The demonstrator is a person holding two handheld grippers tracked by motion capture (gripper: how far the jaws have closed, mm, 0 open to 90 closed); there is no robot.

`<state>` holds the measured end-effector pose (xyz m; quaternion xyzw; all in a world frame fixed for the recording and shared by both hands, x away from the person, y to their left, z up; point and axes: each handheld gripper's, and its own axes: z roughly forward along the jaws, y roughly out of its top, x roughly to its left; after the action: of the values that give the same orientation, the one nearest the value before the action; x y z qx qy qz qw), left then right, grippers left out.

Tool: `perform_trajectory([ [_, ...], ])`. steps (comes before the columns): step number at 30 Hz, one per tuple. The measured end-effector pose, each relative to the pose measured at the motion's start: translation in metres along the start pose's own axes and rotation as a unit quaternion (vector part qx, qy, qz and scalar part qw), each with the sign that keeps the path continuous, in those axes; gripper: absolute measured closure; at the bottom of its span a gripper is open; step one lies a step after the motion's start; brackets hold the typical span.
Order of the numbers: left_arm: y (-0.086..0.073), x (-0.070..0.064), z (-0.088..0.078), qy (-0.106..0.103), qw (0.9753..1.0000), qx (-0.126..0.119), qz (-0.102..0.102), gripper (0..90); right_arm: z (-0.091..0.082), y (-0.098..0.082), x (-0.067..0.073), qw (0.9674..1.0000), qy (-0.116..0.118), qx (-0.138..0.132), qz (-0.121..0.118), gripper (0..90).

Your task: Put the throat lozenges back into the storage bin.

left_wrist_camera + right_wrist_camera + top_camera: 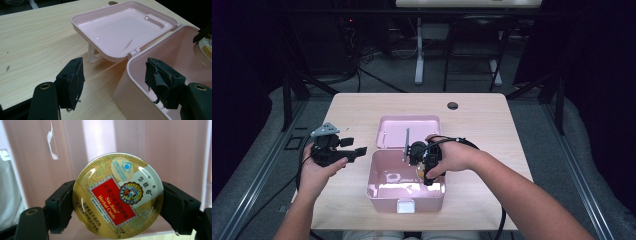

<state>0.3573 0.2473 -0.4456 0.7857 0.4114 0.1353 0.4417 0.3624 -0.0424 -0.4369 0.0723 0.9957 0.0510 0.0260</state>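
Observation:
A pink plastic box (377, 192) sits open at mid-table, its lid (408, 131) laid back behind it. My right gripper (424, 172) reaches down into the box from the right, shut on a round gold candy tin (118, 195) with a red label; the tin (419, 171) hangs just above the box floor (170, 152). The left gripper (357, 151) hovers over the table left of the box, jaws open and empty. In the left gripper view its pads (75, 83) face the box's near-left wall (135, 96), with the lid (120, 27) beyond.
The wooden table (352, 110) has a dark round hole (452, 105) near its far edge. Black cables trail from both grippers off the near side. Table legs and dark frames stand on the floor beyond.

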Motion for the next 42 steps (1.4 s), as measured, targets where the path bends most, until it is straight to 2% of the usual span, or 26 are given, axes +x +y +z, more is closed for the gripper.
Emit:
perform_trajectory([
  [13,0.000,0.000,0.001,0.001,1.0000,0.001,0.001,31.3,0.016,-0.004,-0.001,0.9999,0.006,0.001,0.008,19.6],
  [22,-0.001,0.000,0.002,0.000,1.0000,0.002,-0.001,31.4,0.017,-0.006,-0.003,0.9999,0.002,-0.003,0.010,19.6],
  [35,-0.001,0.000,0.002,0.001,1.0000,0.003,0.000,31.3,0.029,-0.008,-0.003,0.9999,0.003,0.001,0.013,19.6],
  [42,-0.001,0.000,0.002,0.001,1.0000,0.003,0.001,31.3,0.030,-0.009,-0.004,0.9998,0.004,-0.007,0.017,19.6],
])
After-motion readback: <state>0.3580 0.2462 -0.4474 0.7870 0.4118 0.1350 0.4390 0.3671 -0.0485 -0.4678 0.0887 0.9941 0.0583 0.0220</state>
